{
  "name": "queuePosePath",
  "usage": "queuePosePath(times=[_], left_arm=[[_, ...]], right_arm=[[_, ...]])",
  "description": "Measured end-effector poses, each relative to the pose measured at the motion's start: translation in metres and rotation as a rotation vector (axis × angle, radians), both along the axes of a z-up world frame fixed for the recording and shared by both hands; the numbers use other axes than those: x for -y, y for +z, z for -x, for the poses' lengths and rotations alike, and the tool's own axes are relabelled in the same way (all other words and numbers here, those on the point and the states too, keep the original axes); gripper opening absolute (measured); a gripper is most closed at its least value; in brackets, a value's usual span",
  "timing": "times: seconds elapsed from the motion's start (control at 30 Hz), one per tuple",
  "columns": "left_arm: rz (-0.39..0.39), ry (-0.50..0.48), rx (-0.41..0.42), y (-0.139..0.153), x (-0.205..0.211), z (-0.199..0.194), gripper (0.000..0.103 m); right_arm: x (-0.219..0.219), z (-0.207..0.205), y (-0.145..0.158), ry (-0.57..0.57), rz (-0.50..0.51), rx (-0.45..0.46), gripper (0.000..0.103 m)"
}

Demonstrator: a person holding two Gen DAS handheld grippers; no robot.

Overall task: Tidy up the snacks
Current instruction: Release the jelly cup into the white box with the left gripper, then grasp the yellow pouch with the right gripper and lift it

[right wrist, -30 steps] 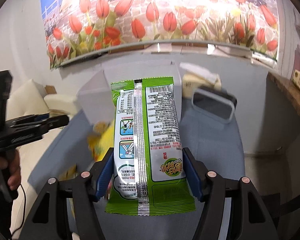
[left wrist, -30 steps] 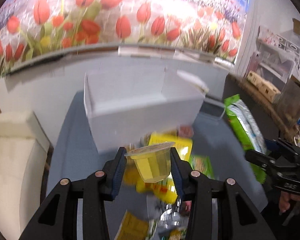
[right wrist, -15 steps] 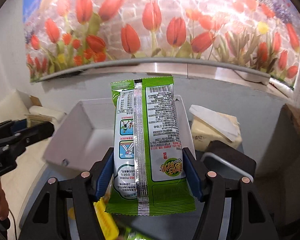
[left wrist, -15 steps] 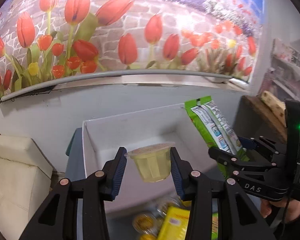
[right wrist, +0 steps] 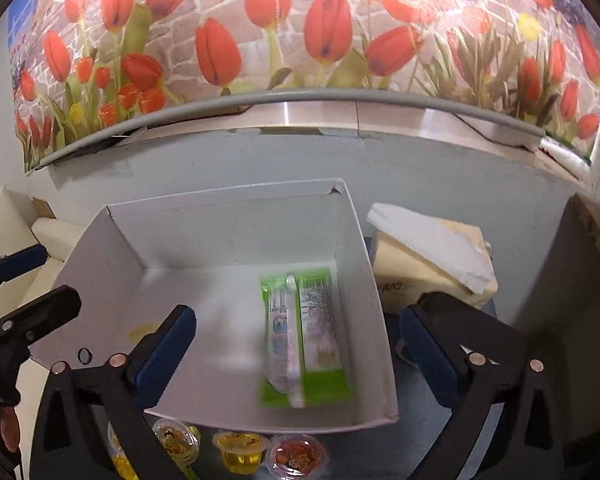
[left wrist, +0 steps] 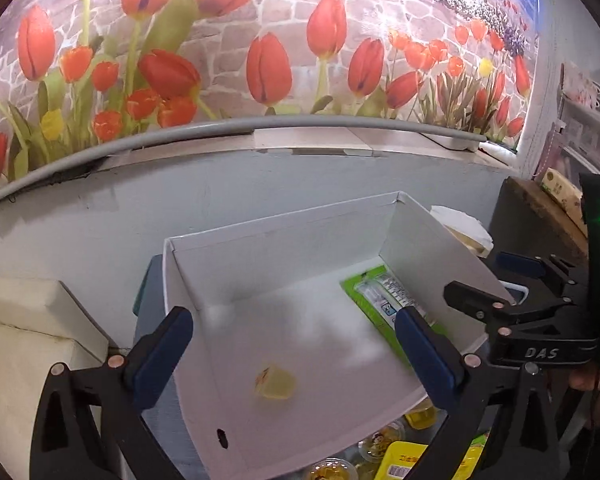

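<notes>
Both tools are opening, nothing between their jaws: jelly cup lies in the white box below the left tool; green snack packet below the right tool.

A green snack packet lies flat, seam side up, along the right wall inside the white box. A yellow jelly cup, blurred, sits on the box floor towards its left. More jelly cups stand just before the box.
</notes>
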State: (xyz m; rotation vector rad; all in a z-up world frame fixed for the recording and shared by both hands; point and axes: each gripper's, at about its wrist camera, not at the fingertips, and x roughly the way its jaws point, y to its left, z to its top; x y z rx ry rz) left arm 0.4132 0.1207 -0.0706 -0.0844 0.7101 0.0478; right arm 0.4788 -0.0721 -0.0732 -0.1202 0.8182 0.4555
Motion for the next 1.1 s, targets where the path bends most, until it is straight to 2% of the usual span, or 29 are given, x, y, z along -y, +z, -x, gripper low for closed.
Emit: queuePosePath(times=[0.2, 0.3, 0.4, 0.5, 0.57, 0.7, 0.87, 0.97, 1.1], left_arm=[[0.018, 0.013, 0.005, 0.004, 0.001, 0.015, 0.103], [0.017, 0.013, 0.032, 0.010, 0.005, 0.033, 0.103], [0.067, -0.014, 0.049, 0.014, 0.008, 0.056, 0.103], [0.064, -0.012, 0.082, 0.016, 0.017, 0.086, 0.103], [0.048, -0.015, 0.089, 0.017, 0.023, 0.109, 0.103], [0.088, -0.051, 0.079, 0.017, 0.033, 0.160, 0.103], [0.102, -0.053, 0.080, 0.010, 0.037, 0.221, 0.103], [0.104, -0.046, 0.050, -0.002, 0.036, 0.248, 0.103], [0.130, -0.050, 0.029, -0.013, 0.033, 0.270, 0.103]], right_arm=[[0.013, 0.017, 0.009, 0.006, -0.039, 0.021, 0.103], [0.026, 0.036, 0.021, -0.001, -0.105, 0.053, 0.103], [0.043, 0.063, 0.030, 0.001, -0.194, 0.099, 0.103], [0.059, 0.096, 0.030, 0.005, -0.170, 0.108, 0.103], [0.069, 0.115, 0.026, 0.000, -0.156, 0.078, 0.103], [0.085, 0.148, 0.011, -0.036, -0.167, -0.008, 0.103], [0.085, 0.181, -0.018, -0.077, -0.204, -0.053, 0.103], [0.069, 0.188, -0.034, -0.047, -0.185, -0.085, 0.103], [0.041, 0.181, -0.045, 0.050, -0.145, -0.054, 0.103]])
